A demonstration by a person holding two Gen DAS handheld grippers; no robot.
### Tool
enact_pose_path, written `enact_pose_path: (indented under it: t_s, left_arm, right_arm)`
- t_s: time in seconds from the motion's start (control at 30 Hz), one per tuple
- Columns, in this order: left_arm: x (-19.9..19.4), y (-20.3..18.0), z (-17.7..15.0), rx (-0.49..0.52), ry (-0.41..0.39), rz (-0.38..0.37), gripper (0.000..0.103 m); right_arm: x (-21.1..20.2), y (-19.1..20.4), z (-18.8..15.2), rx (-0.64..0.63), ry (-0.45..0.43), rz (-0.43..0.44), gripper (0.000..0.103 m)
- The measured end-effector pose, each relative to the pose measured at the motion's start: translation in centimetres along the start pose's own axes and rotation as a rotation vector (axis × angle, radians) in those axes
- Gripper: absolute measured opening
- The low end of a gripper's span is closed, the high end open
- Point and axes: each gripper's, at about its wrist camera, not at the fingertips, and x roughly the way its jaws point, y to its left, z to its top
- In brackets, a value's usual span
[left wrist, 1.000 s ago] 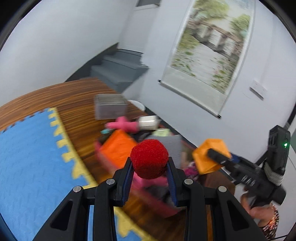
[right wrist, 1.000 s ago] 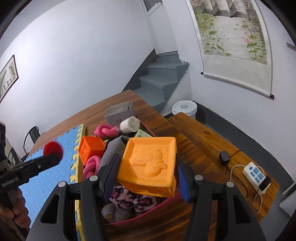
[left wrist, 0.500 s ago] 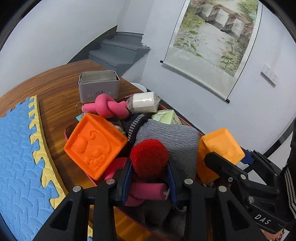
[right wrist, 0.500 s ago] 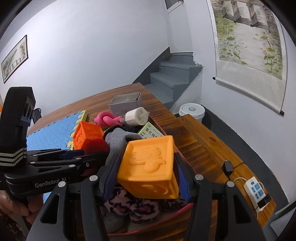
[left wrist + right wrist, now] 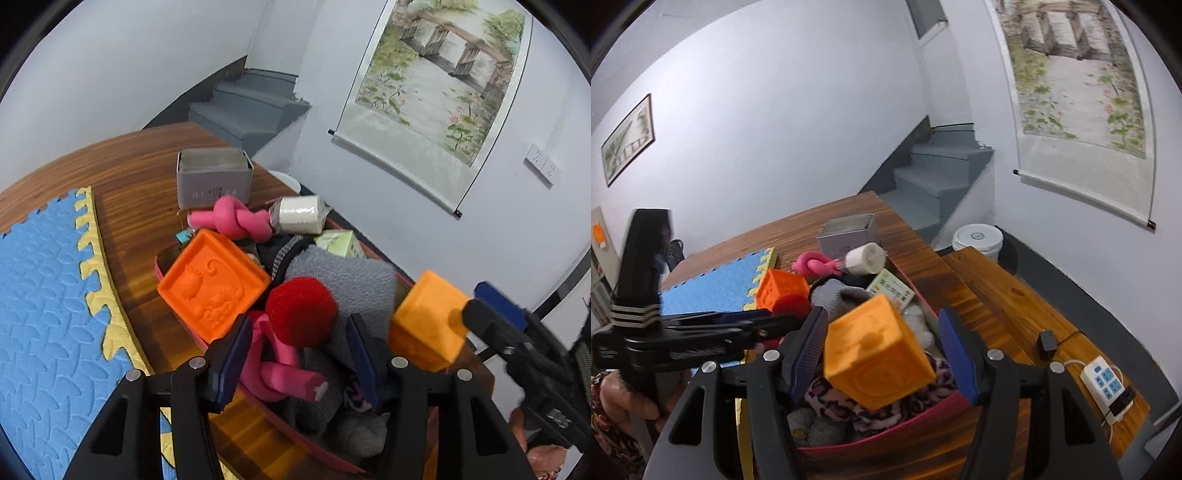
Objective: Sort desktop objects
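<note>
A wooden table (image 5: 140,184) fills the lower part of both views. One blue foam mat (image 5: 40,295) with a yellow toothed edge lies on it, cut off at the left edge of the left wrist view. Beside the mat sits one pink bin (image 5: 886,424), piled so high that most of its walls are hidden. One grey tin (image 5: 214,177) stands on the table just beyond the bin.

In the pile there are two foam cubes: a deep orange cube (image 5: 212,286) tilted at the near left corner, and a lighter orange cube (image 5: 877,352) tilted on a corner over leopard-print cloth (image 5: 831,397). There is one grey knit cloth (image 5: 351,280), two pink knotted pieces, one at the far end (image 5: 236,219) and one near the front (image 5: 277,365), one white roll (image 5: 299,215), one pale green box (image 5: 341,242) and one red pompom (image 5: 301,310). Items lower in the bin cannot be made out.

The left gripper (image 5: 299,354) has its blue pads spread wide. The red pompom rests on the pile between them, with a gap on each side.

The right gripper (image 5: 882,347) is also spread wide. The lighter orange cube sits between its fingers; whether its left edge touches a pad is unclear, and the right side is clearly apart. A white power strip (image 5: 1106,386) lies on the table's far right.
</note>
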Motion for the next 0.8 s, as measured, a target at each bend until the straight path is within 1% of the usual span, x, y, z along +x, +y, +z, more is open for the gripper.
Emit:
enact_pose_path:
  t_s: [0.03,0.07,0.1,0.13,0.17,0.23,0.27,0.3,0.37,0.4,0.43,0.47,0.5,0.57,0.63,0.73,0.8]
  left_arm:
    - [-0.3,0.0,0.0,-0.001,-0.007,0.001,0.054]
    - [-0.7,0.1,0.1,-0.001,-0.017,0.010,0.057]
    - [-1.1,0.2,0.0,0.001,-0.027,0.027,0.063]
    - [-1.4,0.4,0.0,0.003,-0.038,0.045,0.073]
    - [-1.8,0.6,-0.2,0.005,-0.050,0.069,0.078]
    - [-2.6,1.1,-0.4,0.008,-0.073,0.115,0.078]
    - [-3.2,1.5,-0.6,0.006,-0.078,0.128,0.078]
    - [-4.0,2.0,-0.8,-0.001,-0.084,0.144,0.078]
    - [-5.7,3.0,-1.3,-0.011,-0.105,0.184,0.078]
    - [-6.6,3.5,-1.6,-0.016,-0.118,0.213,0.078]
    - [-7.7,4.3,-2.1,-0.023,-0.133,0.259,0.078]
    - [-8.7,5.0,-2.6,-0.030,-0.147,0.299,0.078]
    - [-9.6,5.7,-3.1,-0.040,-0.157,0.335,0.079]
    - [-11.6,7.7,-4.7,-0.070,-0.179,0.417,0.092]
    - [-13.4,9.6,-6.4,-0.101,-0.200,0.487,0.098]
    - [-15.2,12.3,-8.9,-0.148,-0.210,0.565,0.098]
    - [-15.8,14.4,-10.5,-0.193,-0.197,0.592,0.098]
  right_arm:
    - [0.3,-0.1,-0.2,0.002,0.013,-0.010,0.067]
    - [0.7,-0.2,-0.4,0.003,0.028,-0.023,0.067]
    - [1.5,-0.2,-0.8,-0.002,0.062,-0.048,0.067]
    - [1.8,-0.2,-0.9,0.000,0.075,-0.047,0.067]
    - [1.8,-0.2,-0.9,0.008,0.076,-0.041,0.067]
    - [1.4,0.1,-0.6,0.012,0.068,-0.042,0.067]
    - [0.6,0.5,-0.2,0.006,0.046,-0.040,0.067]
    - [-0.4,1.1,0.3,0.000,0.014,-0.027,0.067]
    - [-1.8,2.9,0.9,-0.023,-0.023,0.028,0.068]
    - [-2.4,3.8,1.2,-0.035,-0.042,0.055,0.073]
    - [-3.0,4.7,1.5,-0.047,-0.058,0.083,0.077]
    - [-3.2,6.0,1.4,-0.068,-0.057,0.114,0.082]
    - [-2.9,7.6,1.0,-0.092,-0.040,0.145,0.082]
    - [-2.4,10.9,0.3,-0.140,-0.003,0.207,0.084]
    - [-1.1,14.0,-1.0,-0.163,0.058,0.271,0.086]
    - [0.7,15.9,-2.4,-0.163,0.115,0.242,0.086]
    - [1.8,17.1,-3.4,-0.164,0.153,0.223,0.086]
